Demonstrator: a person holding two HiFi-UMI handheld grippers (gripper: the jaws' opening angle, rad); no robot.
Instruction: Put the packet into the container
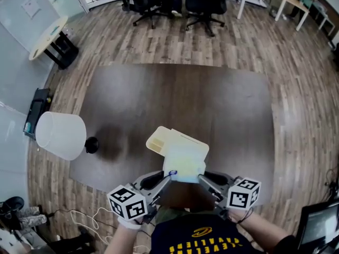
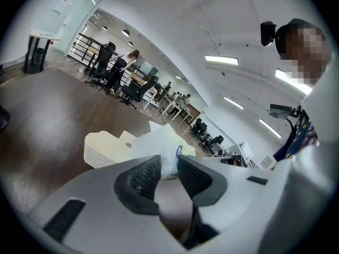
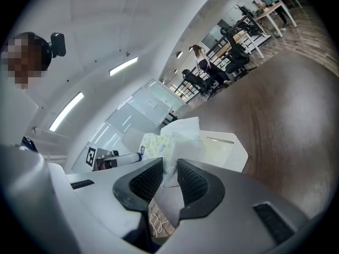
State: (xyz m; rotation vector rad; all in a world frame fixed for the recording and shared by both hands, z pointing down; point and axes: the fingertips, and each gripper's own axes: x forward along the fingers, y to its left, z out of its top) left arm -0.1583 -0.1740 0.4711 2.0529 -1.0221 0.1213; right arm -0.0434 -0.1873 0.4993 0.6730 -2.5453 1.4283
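A: Quick, where's the packet (image 1: 185,160)?

B: Strung btwn the 2 claws, right in front of the person. L gripper (image 1: 168,177) has 1 near corner, R gripper (image 1: 202,178) has the other. Both are clenched on it: in each gripper view the plastic is bunched btwn the pads, nothing else in there.

A: And the container?

B: Pale and open. The container (image 1: 159,140) looks to sit on the dark table (image 1: 222,99), directly beyond the claws. The packet's far part overlaps its near side in the head view. Touching or hanging above, can't tell.

A: Gripper views agree?

B: Yep. In the L gripper view the container (image 2: 103,148) shows just past the packet (image 2: 159,142), off to the left. The R gripper view mirrors that, w/ the container (image 3: 230,150) past the packet (image 3: 172,139) to the right.

A: So which way's the move?

B: Fwd, away from the person, then down, I'd say. The held edge runs left-right and the packet's body reaches fwd toward the container. Neither hand's nearer, they're level w/ each other. So both prob. need to go together and let go together.

A: Risk?

B: If 1 lets go early, the packet prob. swings and misses the opening.
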